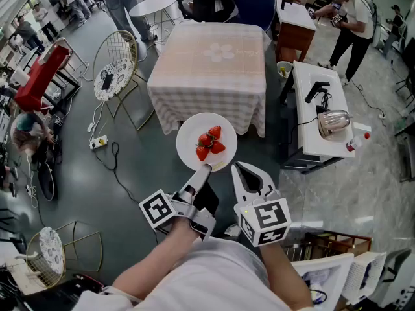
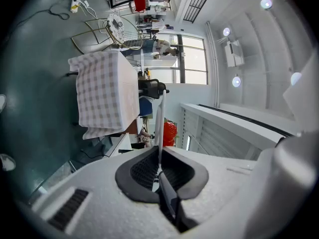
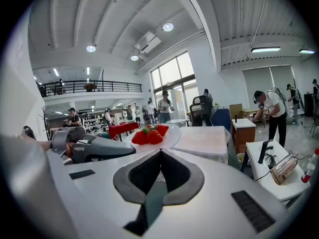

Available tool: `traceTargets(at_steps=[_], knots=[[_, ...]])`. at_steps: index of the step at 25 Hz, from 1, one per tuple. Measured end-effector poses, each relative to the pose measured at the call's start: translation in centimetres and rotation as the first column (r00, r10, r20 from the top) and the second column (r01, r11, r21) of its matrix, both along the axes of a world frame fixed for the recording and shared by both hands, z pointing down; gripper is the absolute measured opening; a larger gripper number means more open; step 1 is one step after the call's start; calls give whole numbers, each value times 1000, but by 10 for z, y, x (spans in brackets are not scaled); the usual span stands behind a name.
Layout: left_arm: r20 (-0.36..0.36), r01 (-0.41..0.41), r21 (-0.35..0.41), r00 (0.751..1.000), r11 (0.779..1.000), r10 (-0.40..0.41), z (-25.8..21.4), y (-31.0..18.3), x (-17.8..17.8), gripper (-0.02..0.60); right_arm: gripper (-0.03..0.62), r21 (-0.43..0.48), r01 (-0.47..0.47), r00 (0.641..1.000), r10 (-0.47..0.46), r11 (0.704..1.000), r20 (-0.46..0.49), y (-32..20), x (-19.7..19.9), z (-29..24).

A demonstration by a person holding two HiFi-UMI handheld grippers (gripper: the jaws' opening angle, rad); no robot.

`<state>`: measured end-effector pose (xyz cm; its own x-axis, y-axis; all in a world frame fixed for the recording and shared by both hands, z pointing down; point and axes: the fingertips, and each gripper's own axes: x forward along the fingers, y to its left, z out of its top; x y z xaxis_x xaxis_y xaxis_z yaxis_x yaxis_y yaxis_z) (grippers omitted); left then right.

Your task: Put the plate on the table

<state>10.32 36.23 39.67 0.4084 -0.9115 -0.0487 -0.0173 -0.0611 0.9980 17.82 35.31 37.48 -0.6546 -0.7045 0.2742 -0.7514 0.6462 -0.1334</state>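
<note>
The left gripper (image 1: 203,172) is clenched on the near rim of the round white ceramic plate (image 1: 193,132). In the left gripper view the plate appears edge-on as a thin white line running up the frame from between the two dark pads, which press on it from either side. This gripper is rolled onto its side, so the floor and table appear turned in its view.

The plate is held in the air, at the centre of the head view. It carries a small cluster of red strawberries with green caps (image 1: 209,143), lying right of the plate's middle.

The plate is not on the table. The square table under a beige checked cloth with a pale flower motif (image 1: 211,76) occupies the upper centre of the head view. The plate's far rim overlaps the hanging front edge of the cloth in that view. The tabletop is bare apart from the cloth.

The right gripper (image 1: 241,169) is just beside the plate, at its lower right in the head view, and not touching it. Its jaws are closed tip to tip with nothing between them. In the right gripper view the plate and strawberries lie beyond and above the joined tips, with the grey body of the left gripper at the left of the frame.

A white side bench (image 1: 311,102) stands right of the table, and a wire chair with a patterned round cushion (image 1: 114,78) stands left of it.
</note>
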Motion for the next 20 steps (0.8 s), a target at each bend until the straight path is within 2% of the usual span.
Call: traceTargets(at_steps=[10, 20], knots=[[22, -6, 14, 1000, 1000, 6, -4, -1, 30, 18, 5, -11, -5, 999, 5, 1000, 46, 2, 27, 3], [4, -23, -18, 1000, 1000, 23, 14, -40, 8, 18, 5, -50, -17, 999, 19, 999, 38, -33, 7, 17]])
